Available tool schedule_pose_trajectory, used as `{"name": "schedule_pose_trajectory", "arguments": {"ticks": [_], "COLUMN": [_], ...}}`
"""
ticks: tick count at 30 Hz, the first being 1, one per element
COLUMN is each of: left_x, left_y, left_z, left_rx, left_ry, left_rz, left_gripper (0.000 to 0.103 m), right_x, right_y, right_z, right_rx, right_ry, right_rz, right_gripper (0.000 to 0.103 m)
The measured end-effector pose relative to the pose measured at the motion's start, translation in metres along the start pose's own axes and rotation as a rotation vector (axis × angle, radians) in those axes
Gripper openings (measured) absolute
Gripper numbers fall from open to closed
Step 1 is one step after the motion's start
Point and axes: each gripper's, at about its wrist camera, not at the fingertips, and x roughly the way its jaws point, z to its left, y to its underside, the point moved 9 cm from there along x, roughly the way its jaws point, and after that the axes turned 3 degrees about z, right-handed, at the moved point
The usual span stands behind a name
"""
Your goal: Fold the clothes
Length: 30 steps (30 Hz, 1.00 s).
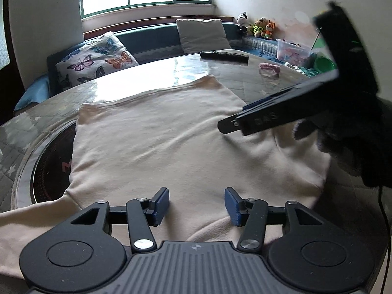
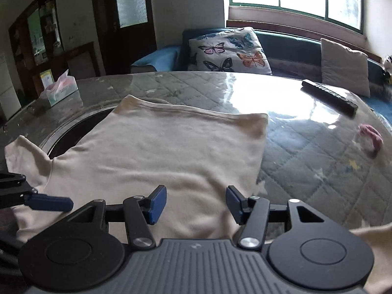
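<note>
On the counter (image 2: 306,147) a cream shirt (image 1: 159,142) is lying spread flat, hem at the far side, one sleeve (image 2: 22,156) sticking out left. We are judging the folding barely begun: no fold is showing yet, so sleeves and body are both left to do. We are holding the left gripper (image 1: 197,205) over the near edge of the shirt, tilted downward, jaws apart and empty. We are angling the right gripper (image 2: 196,203) down over the shirt's near right part, likewise parted, gripping nothing.
</note>
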Motion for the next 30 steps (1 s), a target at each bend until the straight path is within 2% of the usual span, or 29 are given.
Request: {"name": "schedule_pose_trajectory", "arguments": {"ticks": [3, 8, 15, 18, 23, 25, 30], "left_x": [-0.003, -0.007, -0.005, -0.001, 0.004, 0.004, 0.003], "left_y": [0.0, -0.008, -0.013, -0.011, -0.001, 0.001, 0.002], "left_z": [-0.001, -0.008, -0.033, -0.043, -0.051, -0.052, -0.05], "left_rx": [0.004, 0.018, 0.05, 0.063, 0.09, 0.093, 0.083], "left_ry": [0.002, 0.011, 0.044, 0.051, 0.041, 0.036, 0.025], "left_rz": [-0.002, -0.023, -0.031, -0.024, -0.008, -0.012, -0.014], "left_gripper": [0.054, 0.054, 0.06, 0.066, 0.071, 0.079, 0.087], "right_x": [0.006, -0.019, -0.062, -0.075, -0.089, -0.096, -0.105], "right_y": [-0.001, 0.002, 0.036, 0.059, 0.087, 0.093, 0.098], "right_z": [-0.006, -0.018, -0.07, -0.091, -0.122, -0.132, -0.163], "right_rx": [-0.001, -0.005, 0.103, 0.137, 0.208, 0.233, 0.291], "right_ry": [0.015, 0.046, 0.159, 0.211, 0.259, 0.278, 0.358], "right_rz": [0.008, -0.018, -0.045, -0.031, -0.019, -0.034, -0.063], "right_gripper": [0.055, 0.055, 0.055, 0.055, 0.055, 0.055, 0.055]}}
